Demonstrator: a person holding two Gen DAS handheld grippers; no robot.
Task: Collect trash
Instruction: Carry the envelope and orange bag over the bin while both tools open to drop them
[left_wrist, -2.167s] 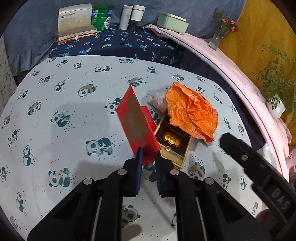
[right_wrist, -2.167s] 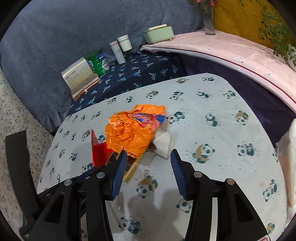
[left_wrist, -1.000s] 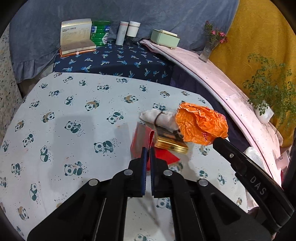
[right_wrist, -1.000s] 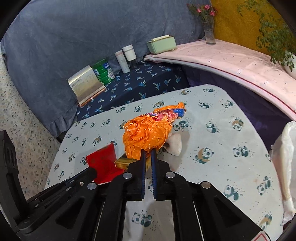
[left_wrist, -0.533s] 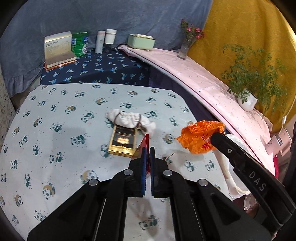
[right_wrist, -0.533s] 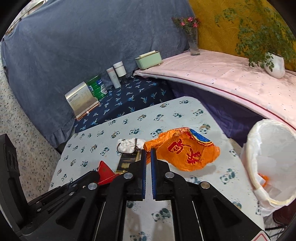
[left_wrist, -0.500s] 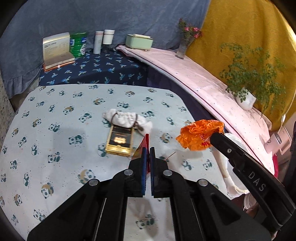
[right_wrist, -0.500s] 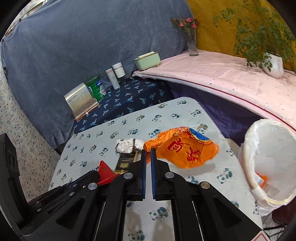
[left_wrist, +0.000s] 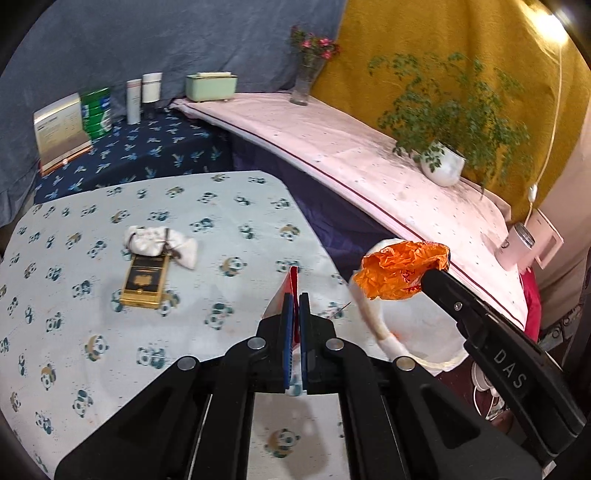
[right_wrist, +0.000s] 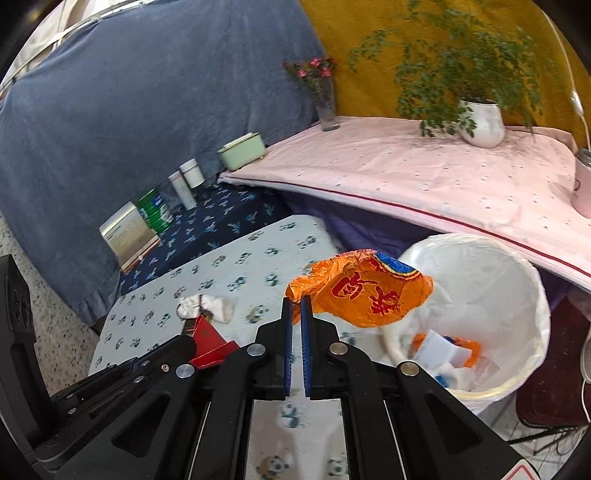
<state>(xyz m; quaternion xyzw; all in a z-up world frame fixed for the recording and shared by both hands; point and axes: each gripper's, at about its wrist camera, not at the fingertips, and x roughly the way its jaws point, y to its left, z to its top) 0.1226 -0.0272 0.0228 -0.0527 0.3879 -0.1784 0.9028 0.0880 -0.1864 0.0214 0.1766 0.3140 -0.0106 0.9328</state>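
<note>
Carrying step: the right gripper (right_wrist: 295, 314) fingers pinch the orange wrapper (right_wrist: 364, 295) above the bin (right_wrist: 532, 295) rim; the left gripper (left_wrist: 294, 306) fingers clamp the red card (left_wrist: 286, 295) beside it. Next, I judge, release over the bin.

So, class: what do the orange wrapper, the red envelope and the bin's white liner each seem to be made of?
Orange wrapper: probably thin plastic or foil film; glossy, heavily crinkled, printed.
Red envelope: likely paper or thin card; matte, with sharp, flat folds.
White liner: seemingly thin plastic film; translucent, with a gathered rim.
</note>
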